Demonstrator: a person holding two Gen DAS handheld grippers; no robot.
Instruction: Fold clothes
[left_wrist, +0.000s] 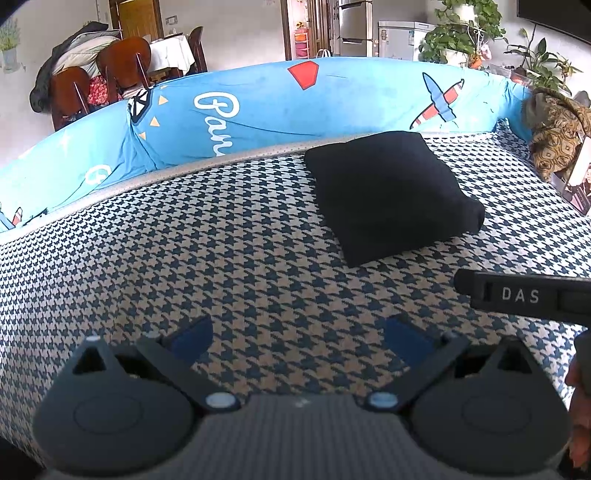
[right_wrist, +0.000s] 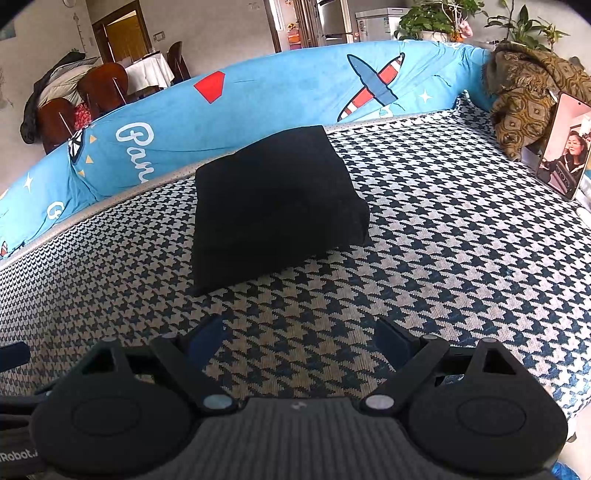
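Note:
A black garment (left_wrist: 391, 192) lies folded into a thick rectangle on the houndstooth seat cover (left_wrist: 184, 236), close to the blue backrest. In the right wrist view the same folded garment (right_wrist: 277, 203) lies straight ahead, beyond the fingers. My left gripper (left_wrist: 299, 338) hovers open over bare cover, short of the garment and to its left. My right gripper (right_wrist: 297, 341) is open too, nothing between its blue pads (right_wrist: 391, 341). One finger of the right gripper (left_wrist: 524, 295) reaches into the left wrist view from the right edge.
A blue printed backrest (left_wrist: 258, 110) runs along the far side of the seat. A brown patterned cloth (right_wrist: 524, 96) is heaped at the right end, with a phone (right_wrist: 565, 147) propped beside it. Chairs, a table and plants stand behind the sofa.

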